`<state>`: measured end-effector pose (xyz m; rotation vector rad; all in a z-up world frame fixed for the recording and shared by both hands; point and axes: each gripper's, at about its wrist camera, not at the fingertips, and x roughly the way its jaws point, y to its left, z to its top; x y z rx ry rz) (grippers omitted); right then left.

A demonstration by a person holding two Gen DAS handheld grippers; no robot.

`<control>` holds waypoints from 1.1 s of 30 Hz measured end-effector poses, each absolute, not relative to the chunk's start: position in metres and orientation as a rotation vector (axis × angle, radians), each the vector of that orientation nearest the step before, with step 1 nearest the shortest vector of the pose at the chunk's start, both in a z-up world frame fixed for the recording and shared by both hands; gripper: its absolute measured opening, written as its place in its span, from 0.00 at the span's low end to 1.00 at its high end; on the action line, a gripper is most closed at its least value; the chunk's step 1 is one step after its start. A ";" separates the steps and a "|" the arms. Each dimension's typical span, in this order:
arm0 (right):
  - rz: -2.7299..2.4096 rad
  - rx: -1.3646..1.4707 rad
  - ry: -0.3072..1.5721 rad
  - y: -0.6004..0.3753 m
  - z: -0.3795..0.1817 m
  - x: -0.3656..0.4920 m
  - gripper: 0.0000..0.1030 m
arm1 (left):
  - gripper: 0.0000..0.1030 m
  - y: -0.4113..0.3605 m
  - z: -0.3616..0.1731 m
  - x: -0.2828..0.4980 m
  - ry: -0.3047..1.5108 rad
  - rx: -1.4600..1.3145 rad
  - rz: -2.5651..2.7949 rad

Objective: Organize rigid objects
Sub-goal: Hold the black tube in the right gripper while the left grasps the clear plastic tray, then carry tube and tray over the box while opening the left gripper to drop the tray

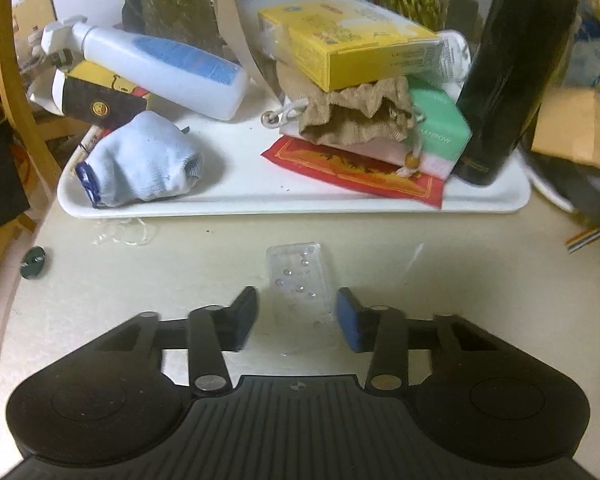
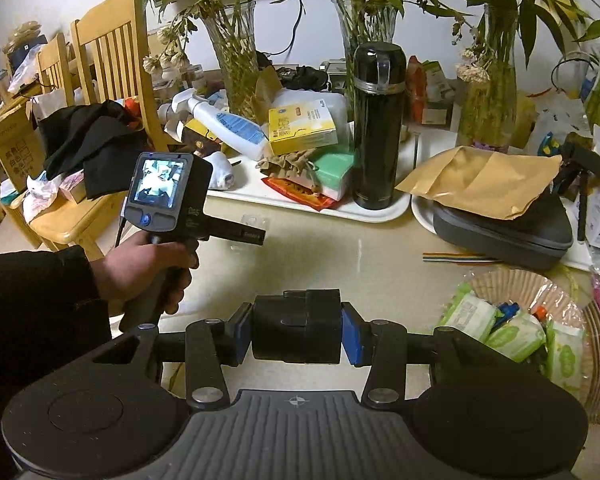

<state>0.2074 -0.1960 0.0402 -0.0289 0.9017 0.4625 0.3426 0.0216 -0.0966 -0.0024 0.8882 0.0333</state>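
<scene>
Clamping clear case (image 1: 300, 280), black block (image 2: 296, 326)

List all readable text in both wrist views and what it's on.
"MATTROW" (partial, uncertain): on the green box on the white tray.
Yellow box: print too blurred to read.
Spray bottle blue label: blurred, unreadable.
Black thermos: small gold mark near its base, unreadable.
Black-and-yellow box: round logo only, no legible words.
Left handheld gripper body: small lettering, too small to read.
</scene>
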 end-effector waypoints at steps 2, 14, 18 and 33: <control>0.462 -0.030 0.904 -0.196 0.040 0.207 0.47 | 0.32 0.020 -0.096 0.341 0.892 0.027 0.030; 0.421 -0.037 0.964 -0.199 0.023 0.214 0.47 | 0.31 0.021 -0.084 0.322 0.923 0.023 -0.015; 0.404 -0.043 0.981 -0.199 0.017 0.216 0.47 | 0.31 0.021 -0.075 0.311 0.914 0.004 -0.036; 0.367 -0.074 1.024 -0.191 0.000 0.221 0.47 | 0.31 0.027 -0.023 0.260 0.841 -0.054 -0.105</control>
